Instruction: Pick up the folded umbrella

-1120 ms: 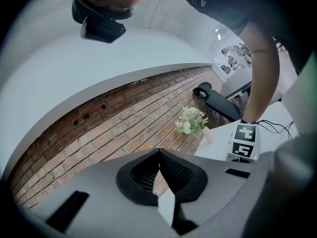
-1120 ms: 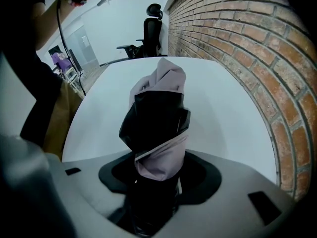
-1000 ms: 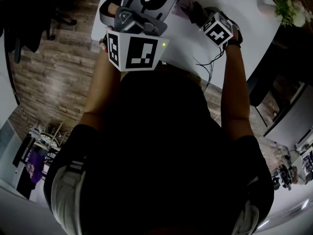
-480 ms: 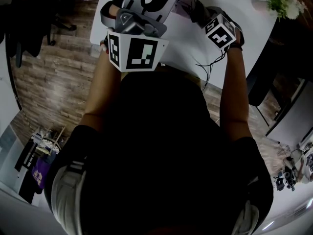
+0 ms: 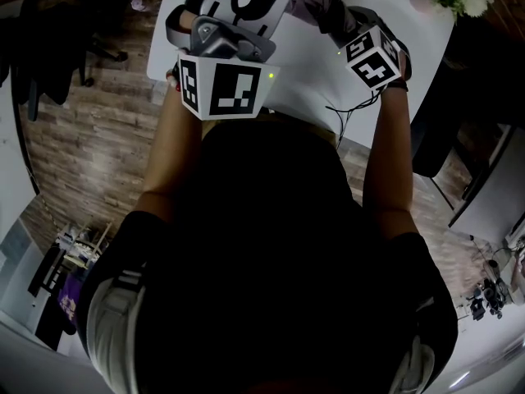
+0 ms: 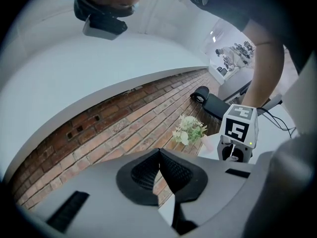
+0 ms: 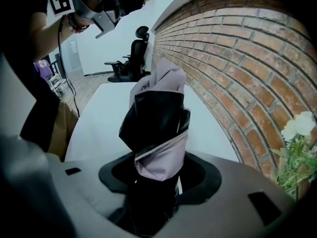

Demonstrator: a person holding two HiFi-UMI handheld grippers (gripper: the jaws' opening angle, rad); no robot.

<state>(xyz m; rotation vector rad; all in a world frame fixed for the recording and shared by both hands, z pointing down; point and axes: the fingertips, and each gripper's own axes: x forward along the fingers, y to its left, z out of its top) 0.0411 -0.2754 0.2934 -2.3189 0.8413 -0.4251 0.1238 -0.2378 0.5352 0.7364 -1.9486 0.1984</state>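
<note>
Brick walling of a reddish colour runs along the far side of a white worktop (image 7: 101, 115), with pale painted wall beyond and wood-plank floor (image 5: 90, 138) below.

One folded umbrella (image 7: 157, 125), lilac and black cloth twisted into a bundle, sits in the jaws of the right gripper (image 7: 157, 182). The jaws pinch it near one end, and the rest sticks out past them toward 12 o'clock in the right gripper view. Its far end shows against the worktop and the brick wall (image 7: 237, 58); whether it touches the worktop I cannot tell. In the head view the umbrella lies at 12 o'clock, over the worktop, just ahead of the right gripper's marker cube.

The left gripper (image 6: 162, 171) is held apart from the umbrella, at 11 o'clock in the head view. Its jaws are pressed together with nothing between them, and they point at the brick wall.

Each gripper carries one marker cube, so two cubes in all. One thin black cable (image 5: 344, 117) hangs from the right gripper over the near edge of the worktop.

One bunch of white flowers (image 7: 297, 133) stands on the worktop by the wall, at 4 o'clock in the right gripper view and at 1 o'clock in the head view. One black office chair (image 7: 134, 53) stands beyond the far end of the worktop, at 11 o'clock in the right gripper view.
</note>
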